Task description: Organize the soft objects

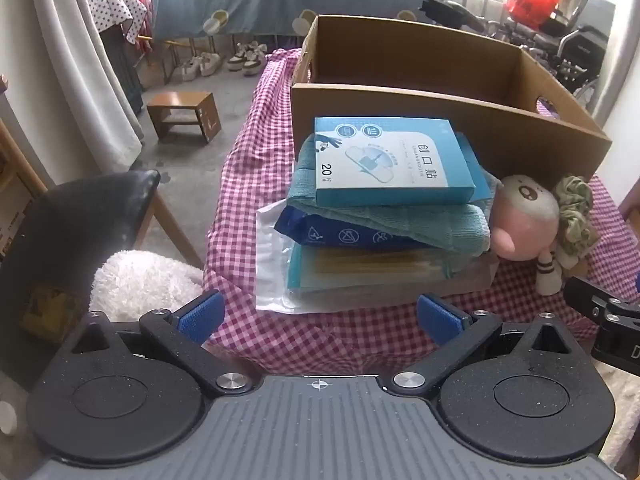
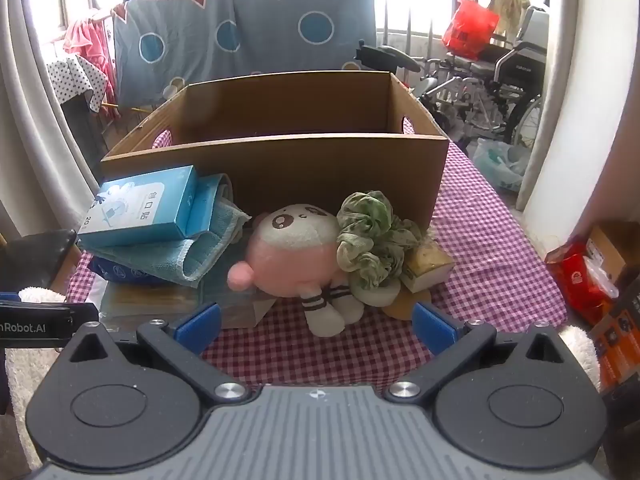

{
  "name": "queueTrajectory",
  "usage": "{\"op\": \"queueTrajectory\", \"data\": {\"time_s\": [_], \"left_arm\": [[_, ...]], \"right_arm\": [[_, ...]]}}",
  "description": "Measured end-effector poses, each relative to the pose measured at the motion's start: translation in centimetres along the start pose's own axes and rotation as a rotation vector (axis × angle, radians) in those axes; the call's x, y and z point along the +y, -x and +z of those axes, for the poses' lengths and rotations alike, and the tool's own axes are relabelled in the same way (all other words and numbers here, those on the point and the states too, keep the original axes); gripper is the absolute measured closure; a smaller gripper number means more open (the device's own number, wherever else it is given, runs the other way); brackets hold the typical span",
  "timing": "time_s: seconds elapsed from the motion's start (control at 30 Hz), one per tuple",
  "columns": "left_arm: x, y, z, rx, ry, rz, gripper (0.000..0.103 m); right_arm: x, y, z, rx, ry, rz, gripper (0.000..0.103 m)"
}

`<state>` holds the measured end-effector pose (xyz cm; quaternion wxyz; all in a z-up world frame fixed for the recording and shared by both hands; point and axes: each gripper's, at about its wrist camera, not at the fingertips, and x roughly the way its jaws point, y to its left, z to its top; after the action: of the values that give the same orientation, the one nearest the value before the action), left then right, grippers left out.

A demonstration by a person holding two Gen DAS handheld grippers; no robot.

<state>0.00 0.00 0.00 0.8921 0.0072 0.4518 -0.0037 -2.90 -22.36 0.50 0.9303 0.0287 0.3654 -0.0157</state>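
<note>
A brown cardboard box stands open at the back of the checked tablecloth. In front of it lies a stack: a blue plaster box on a folded teal towel, a dark blue packet and clear bags. To the right lie a pink and white plush toy, a green scrunchie and a yellow sponge. My left gripper is open before the stack. My right gripper is open before the plush.
A black chair with a white fluffy cushion stands left of the table. A small wooden stool is on the floor beyond. A wheelchair and bags are to the right. A patterned sheet hangs behind.
</note>
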Motion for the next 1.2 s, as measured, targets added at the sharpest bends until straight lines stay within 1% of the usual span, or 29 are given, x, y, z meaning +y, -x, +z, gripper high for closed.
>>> {"op": "queueTrajectory", "data": {"time_s": [0.1,0.4,0.6,0.8,1.2], "left_arm": [[-0.02,0.0,-0.01,-0.011,-0.004,0.01,0.0],[0.35,-0.31,-0.22,-0.001,-0.002,0.0,0.0],[0.17,-0.23,-0.07,0.005,0.003,0.01,0.0],[0.24,-0.48,-0.05,0.027,0.011,0.012,0.0],[0.26,-0.42,-0.08,0.029,0.011,0.014,0.0]], "right_arm": [[-0.09,0.03,0.04,-0.002,0.0,-0.001,0.0],[-0.22,-0.05,0.02,0.0,-0.006,-0.003,0.0],[-0.02,-0.2,0.13,0.005,0.001,-0.005,0.0],[0.04,-0.02,0.1,0.004,0.004,-0.006,0.0],[-0.01,0.01,0.07,0.005,0.0,-0.004,0.0]]}}
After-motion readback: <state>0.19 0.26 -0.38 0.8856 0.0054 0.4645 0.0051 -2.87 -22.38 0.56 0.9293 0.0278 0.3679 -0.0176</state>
